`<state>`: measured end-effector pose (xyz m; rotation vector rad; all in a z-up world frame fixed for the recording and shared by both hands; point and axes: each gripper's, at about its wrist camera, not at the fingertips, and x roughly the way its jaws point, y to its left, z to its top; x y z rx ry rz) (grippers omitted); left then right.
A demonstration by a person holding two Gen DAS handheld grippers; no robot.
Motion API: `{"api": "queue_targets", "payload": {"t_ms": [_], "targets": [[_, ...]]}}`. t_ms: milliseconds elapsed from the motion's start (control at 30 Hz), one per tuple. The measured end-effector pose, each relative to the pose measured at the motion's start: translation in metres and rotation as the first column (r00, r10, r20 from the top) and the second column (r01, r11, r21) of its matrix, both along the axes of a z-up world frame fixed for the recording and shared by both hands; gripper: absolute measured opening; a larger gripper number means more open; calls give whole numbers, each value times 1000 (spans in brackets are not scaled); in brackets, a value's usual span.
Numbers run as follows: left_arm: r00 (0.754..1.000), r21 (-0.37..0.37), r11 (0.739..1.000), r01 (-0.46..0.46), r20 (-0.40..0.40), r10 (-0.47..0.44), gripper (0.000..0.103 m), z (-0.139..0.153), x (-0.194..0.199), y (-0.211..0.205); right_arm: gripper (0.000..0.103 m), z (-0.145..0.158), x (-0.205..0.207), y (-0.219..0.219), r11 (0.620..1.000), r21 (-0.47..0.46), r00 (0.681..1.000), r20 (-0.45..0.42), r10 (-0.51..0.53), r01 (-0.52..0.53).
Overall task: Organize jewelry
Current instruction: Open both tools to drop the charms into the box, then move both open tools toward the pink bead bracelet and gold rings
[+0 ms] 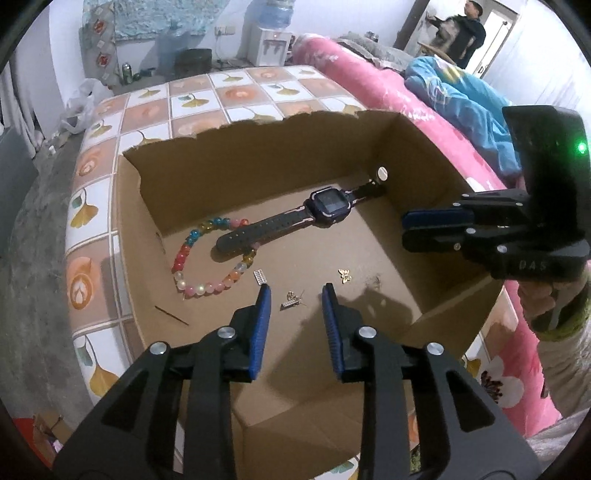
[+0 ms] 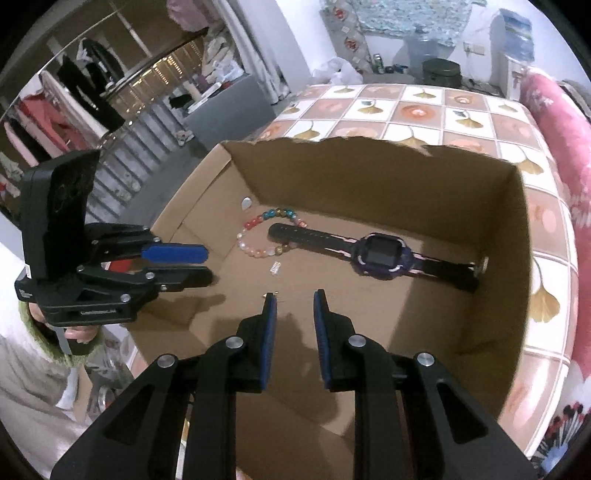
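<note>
An open cardboard box (image 1: 177, 184) sits on a tiled table. On its floor lie a black and purple smartwatch (image 1: 295, 218) (image 2: 380, 256), a coloured bead bracelet (image 1: 207, 258) (image 2: 266, 232), a small silver clip (image 1: 259, 276) (image 2: 275, 267), a gold butterfly charm (image 1: 344, 275) and a small earring (image 1: 292, 299). My left gripper (image 1: 296, 295) is open and empty above the earring; it also shows in the right wrist view (image 2: 207, 264). My right gripper (image 2: 294, 301) is open and empty over the box floor; in the left wrist view (image 1: 406, 230) its jaws look nearly closed.
The tiled table (image 1: 229, 96) extends beyond the box. A pink bed (image 1: 369, 74) with a blue blanket (image 1: 461, 99) lies to the right. A water dispenser (image 1: 269, 40) and a person (image 1: 461, 33) stand at the back. A white sticker (image 1: 382, 173) is on the box wall.
</note>
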<state>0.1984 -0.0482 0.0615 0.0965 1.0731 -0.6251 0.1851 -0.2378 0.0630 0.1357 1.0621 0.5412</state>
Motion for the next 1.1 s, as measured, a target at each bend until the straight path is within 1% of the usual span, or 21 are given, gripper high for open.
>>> {"api": "queue_targets", "payload": {"t_ms": [67,167,233,267,300,367,400,467,500,567,600,667,767,867,1000,1100], "targets": [[1000,-7,1000,-5,20,5,37,5,-1,1,21,4,-4,-6,1000,2,1000,7,-20,20],[999,-22,1000,-11,40,12,42,12,-7,4,21,11,-11,-13,999,5,999,23,-45,45],[998,-30,999,-12,62,14,45,19,-14,5,23,16,-17,-18,998,8,998,35,-59,59],[997,-34,999,-11,78,13,47,23,-18,6,27,20,-21,-20,998,12,997,43,-65,64],[996,-38,999,-11,90,14,48,26,-22,7,28,25,-28,-23,997,19,996,58,-73,72],[991,-56,998,-4,130,11,56,37,-35,9,29,35,-37,-26,996,33,993,84,-81,78],[988,-68,998,1,152,9,58,43,-43,11,32,43,-49,-29,996,46,990,113,-84,79],[981,-91,996,15,193,3,69,54,-61,15,37,56,-69,-33,994,71,983,160,-91,80],[977,-103,994,24,213,-1,71,58,-71,17,40,62,-82,-35,993,87,978,188,-94,78],[970,-123,992,42,242,-11,82,63,-90,21,42,71,-103,-40,992,103,968,230,-99,77],[967,-134,990,51,255,-15,83,65,-102,23,43,74,-116,-41,991,110,963,250,-100,74],[966,-159,985,64,258,-21,87,63,-119,27,49,75,-142,-46,989,134,953,285,-104,68],[971,-173,981,87,234,-45,91,48,-143,26,51,67,-171,-51,984,161,948,296,-117,72],[975,-136,987,84,214,-53,93,24,-156,18,51,47,-194,-52,983,142,947,285,-150,113],[981,-24,998,64,186,-58,93,-22,-162,-4,51,13,-206,-51,977,130,956,219,-194,168],[982,54,996,73,172,-81,93,-50,-162,-20,51,-11,-203,-49,970,96,956,173,-238,224]]}}
